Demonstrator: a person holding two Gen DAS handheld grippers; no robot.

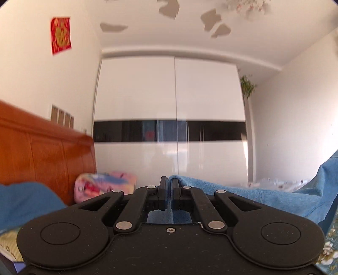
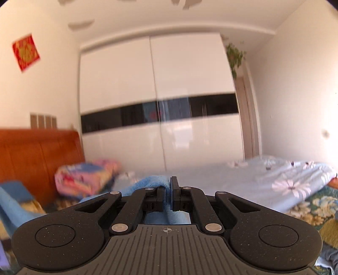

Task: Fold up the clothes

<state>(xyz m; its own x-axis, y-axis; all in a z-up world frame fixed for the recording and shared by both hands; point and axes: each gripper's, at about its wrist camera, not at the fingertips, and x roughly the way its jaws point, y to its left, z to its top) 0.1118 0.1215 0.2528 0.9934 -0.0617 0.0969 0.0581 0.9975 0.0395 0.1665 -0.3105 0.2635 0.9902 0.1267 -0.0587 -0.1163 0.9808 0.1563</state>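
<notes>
We are looking level across a bedroom: a glossy white sliding wardrobe with a black glass band (image 1: 169, 131) is filling the far wall, an orange-brown wooden headboard (image 1: 42, 152) is standing at left, and a red and gold paper square (image 1: 60, 35) is hanging on the left wall. A folded pink patterned quilt (image 1: 105, 184) is lying at the foot of the headboard.

The left gripper (image 1: 169, 186) is pinching the blue fleece garment (image 1: 243, 196) with its jaws closed, the cloth trailing off to the right. The right gripper (image 2: 168, 188) is likewise clamping a bunched fold of the same blue cloth, which is spilling leftward.

Only the right wrist view is showing the pale blue bedsheet with white flowers (image 2: 274, 179) spreading far right; only the left view is showing peeling patches on the ceiling (image 1: 211, 19) clearly.

Both views are blurring. The gripper bodies are hiding the garment's lower part, so we cannot tell how it is hanging.
</notes>
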